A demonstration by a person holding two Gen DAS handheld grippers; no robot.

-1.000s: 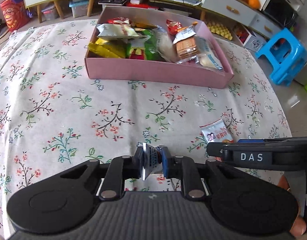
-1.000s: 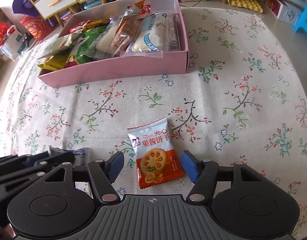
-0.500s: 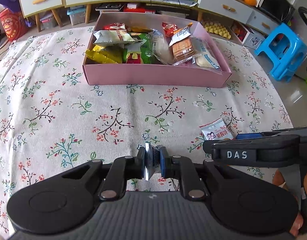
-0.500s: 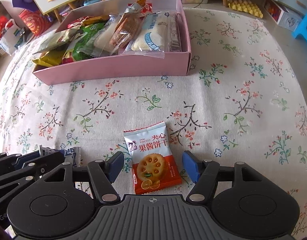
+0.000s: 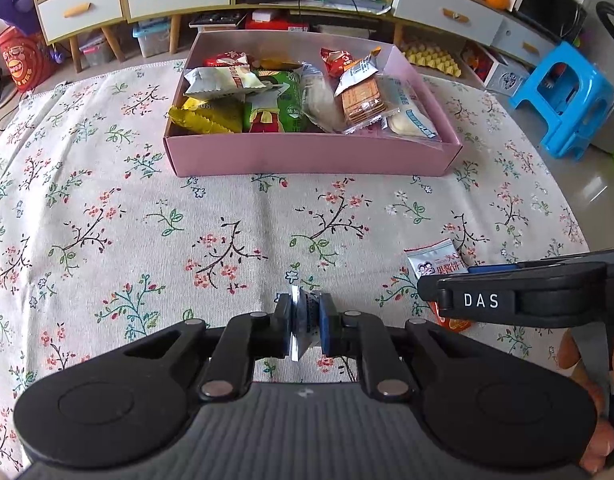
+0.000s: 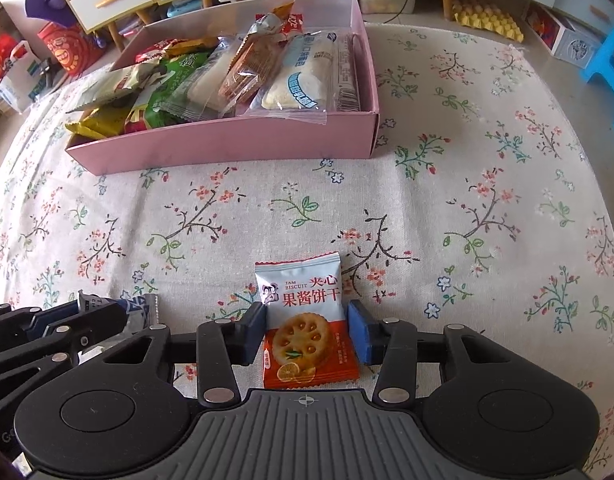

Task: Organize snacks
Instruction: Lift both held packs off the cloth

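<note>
Left tool [image 5: 305, 322] pinched a small blue-silver packet [image 5: 303, 320]. Right tool [image 6: 307, 330] was wide around the jam biscuit packet [image 6: 307, 328] on the table [image 6: 467, 200], pink box [image 6: 227, 140] beyond.

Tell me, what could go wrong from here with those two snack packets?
The left tool pinches its small blue-and-silver packet only by a thin edge, so it might slip on the way to the pink box. The box already looks heaped, so new packets may slide off. The right tool straddles the jam biscuit packet and could crush the biscuit.
</note>
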